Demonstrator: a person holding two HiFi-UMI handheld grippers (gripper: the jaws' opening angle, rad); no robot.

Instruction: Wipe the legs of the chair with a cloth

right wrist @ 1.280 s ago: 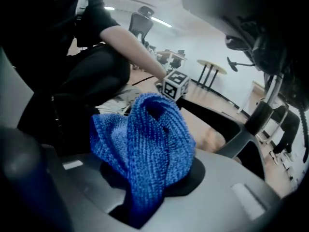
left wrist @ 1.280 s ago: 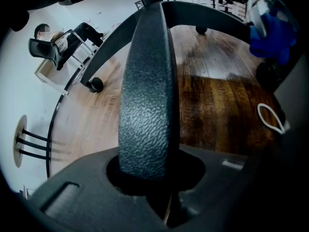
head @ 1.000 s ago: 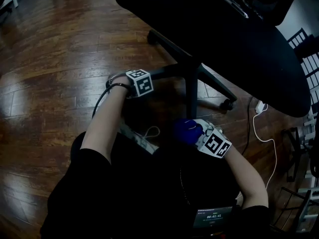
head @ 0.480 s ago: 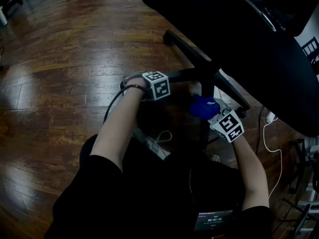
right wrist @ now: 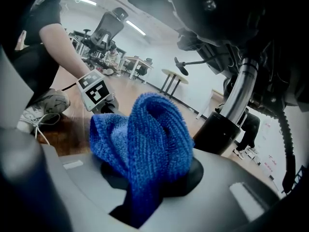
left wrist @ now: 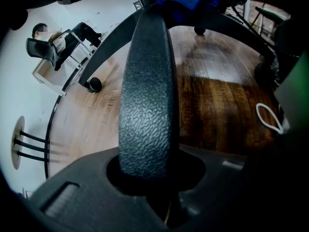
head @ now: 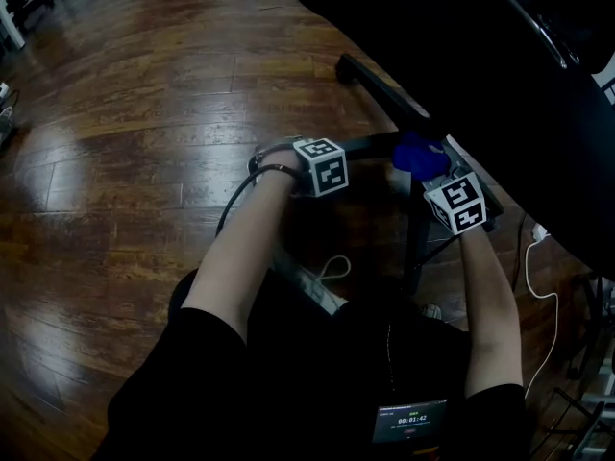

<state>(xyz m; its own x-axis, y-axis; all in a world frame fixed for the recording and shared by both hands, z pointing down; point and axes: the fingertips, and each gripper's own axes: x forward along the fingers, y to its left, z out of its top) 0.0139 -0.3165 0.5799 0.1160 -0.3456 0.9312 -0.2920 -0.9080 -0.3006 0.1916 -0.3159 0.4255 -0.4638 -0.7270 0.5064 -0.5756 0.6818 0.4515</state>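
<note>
blue cloth (right wrist: 145, 139) between fingers of right gripper (right wrist: 144, 190)

Overhead, two close-ups; probably common chair leg (left wrist: 145, 91)

The only legible writing is on a small dark screen (head: 411, 419) against the person's body. In the head view it lies well behind both claws, closer to the right claw (right wrist: 145, 178) than to the left claw (left wrist: 149, 173). Its pale digits look like 00:01:42, and the finer line above them is too small to read. The left cube (head: 322, 166) and the right cube (head: 457, 203), one on each claw, bear black-and-white square marker patterns without letters or numbers.
</note>
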